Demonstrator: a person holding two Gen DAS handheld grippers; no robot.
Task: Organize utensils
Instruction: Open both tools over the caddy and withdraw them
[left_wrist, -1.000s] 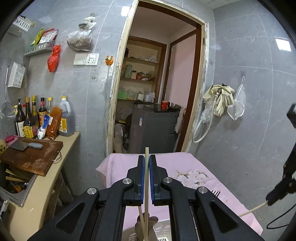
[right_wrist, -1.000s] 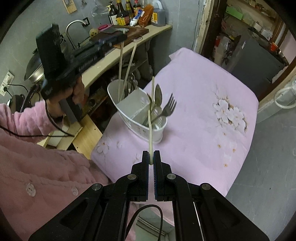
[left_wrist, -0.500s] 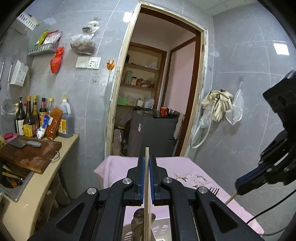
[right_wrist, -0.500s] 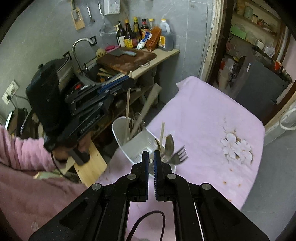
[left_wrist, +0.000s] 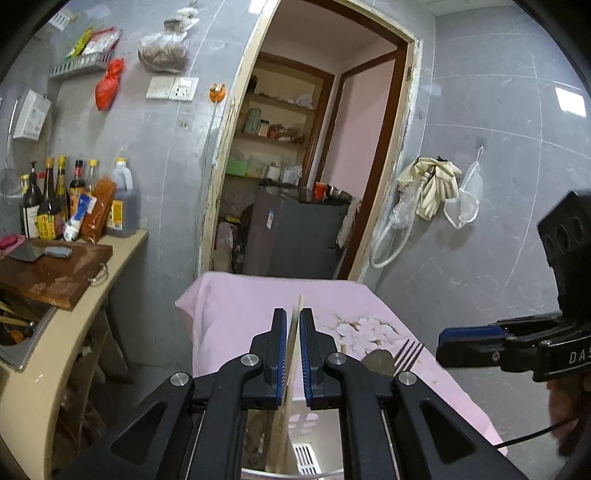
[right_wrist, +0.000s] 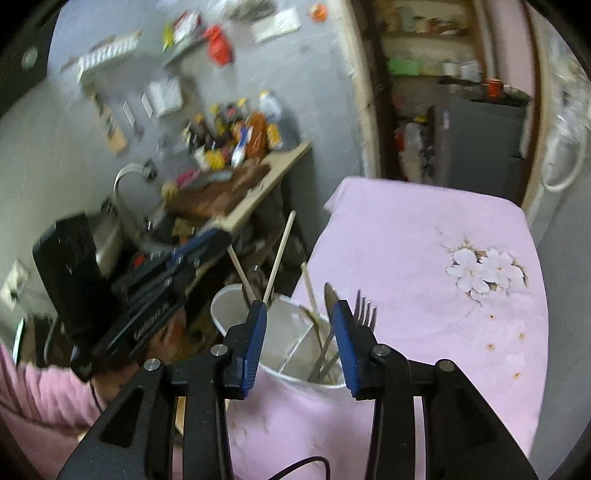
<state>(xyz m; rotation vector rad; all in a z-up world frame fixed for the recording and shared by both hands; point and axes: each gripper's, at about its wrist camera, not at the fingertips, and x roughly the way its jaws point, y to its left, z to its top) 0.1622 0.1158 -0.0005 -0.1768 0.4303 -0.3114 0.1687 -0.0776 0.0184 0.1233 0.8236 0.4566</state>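
A white utensil holder (right_wrist: 295, 373) stands on the pink-clothed table (right_wrist: 424, 240). Its near compartment holds a fork (right_wrist: 365, 314), a spoon (right_wrist: 330, 295) and a pale chopstick (right_wrist: 310, 291). My right gripper (right_wrist: 299, 308) hovers just above that compartment; its jaws are opening and touch nothing. My left gripper (left_wrist: 293, 314) is shut on a second chopstick (left_wrist: 300, 301), though its jaws are starting to open. That chopstick's lower end reaches into the holder's far compartment, where a third chopstick (right_wrist: 280, 254) leans. In the left wrist view the right gripper (left_wrist: 465, 345) is at the right, beyond the fork (left_wrist: 408, 356).
A counter (left_wrist: 122, 243) left of the table carries a wooden cutting board (left_wrist: 48, 269), several bottles (left_wrist: 48, 206) and a sink. Behind the table a doorway opens onto a grey cabinet (left_wrist: 295, 236). A person's pink sleeve (right_wrist: 33, 398) is at the lower left.
The right gripper let go of its chopstick, which now stands in the holder, and its jaws spread as it dipped toward the holder. The left gripper kept its place, still around its chopstick.
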